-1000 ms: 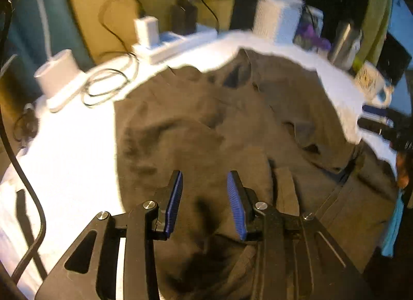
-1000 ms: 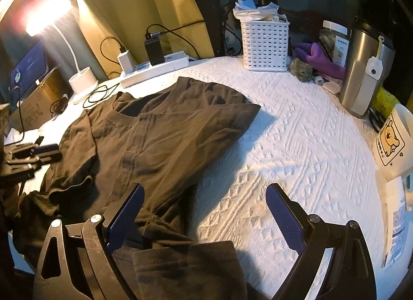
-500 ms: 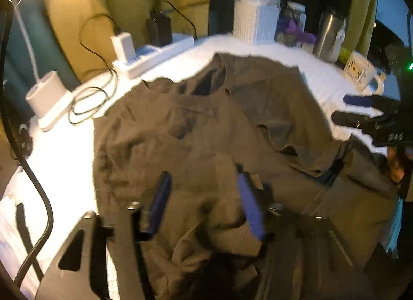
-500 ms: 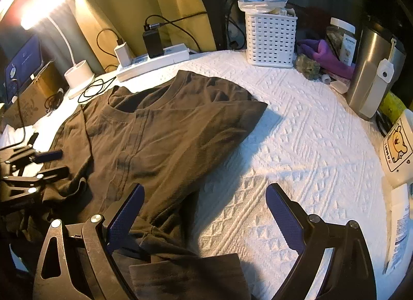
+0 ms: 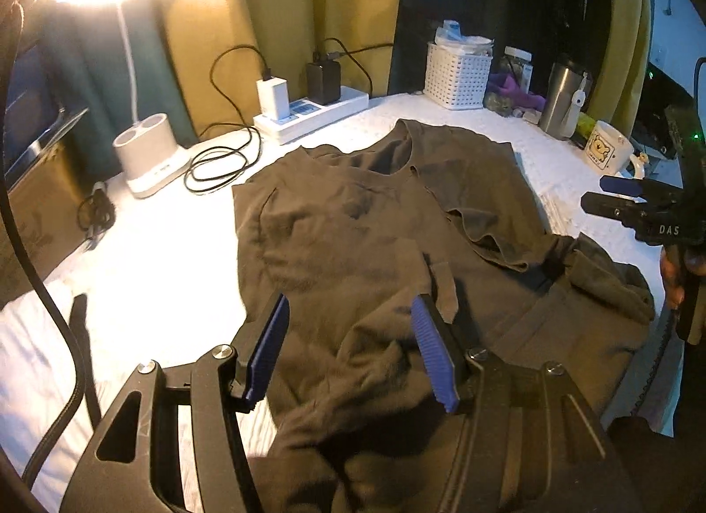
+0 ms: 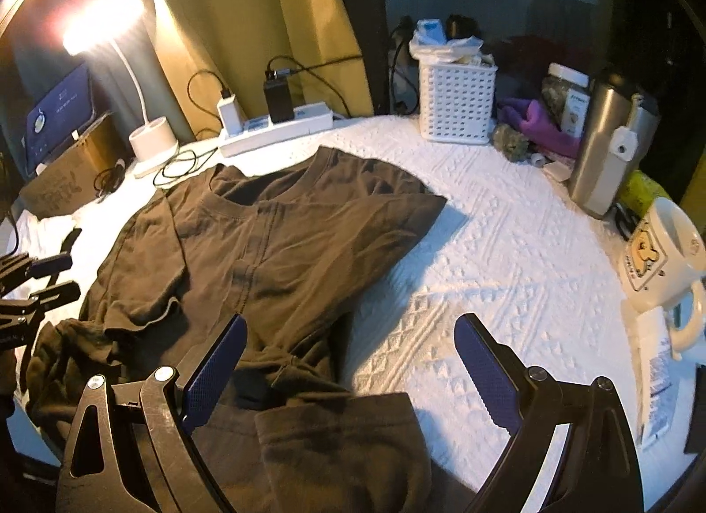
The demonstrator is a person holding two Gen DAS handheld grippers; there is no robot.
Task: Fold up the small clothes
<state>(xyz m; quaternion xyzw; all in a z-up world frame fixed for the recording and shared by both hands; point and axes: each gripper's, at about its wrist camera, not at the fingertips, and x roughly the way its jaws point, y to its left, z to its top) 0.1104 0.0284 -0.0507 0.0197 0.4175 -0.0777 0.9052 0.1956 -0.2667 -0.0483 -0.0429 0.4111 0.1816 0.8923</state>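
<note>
Dark brown t-shirt point(image 5: 353, 222) lies spread on the white textured cover point(image 6: 507, 248), collar toward the far side near the white power strip point(image 5: 313, 114), lower part bunched and rumpled at the near edge. In the right wrist view one sleeve is folded in over the body and a folded flap of the same cloth sits at the bottom between the fingers. Left gripper point(image 5: 348, 354) sits over the rumpled hem area, jaws partly apart, blue pads point(image 5: 267, 350) clear of the cloth on both sides; fabric lies below and between them but nothing is pinched. Right gripper point(image 6: 348, 376) has jaws spread wide, holding nothing; its left pad is over the shirt edge, its right pad over bare cover. In the left wrist view the right gripper shows at the right edge with a hand point(image 5: 675, 275) on its handle. Along the back: desk lamp point(image 5: 150, 151) lit at left, coiled black cable point(image 5: 220, 160) beside its base, white basket point(image 6: 456, 102), steel tumbler point(image 6: 609, 151). Bear mug point(image 6: 662, 252) sits at the right edge, well apart from the shirt.
</note>
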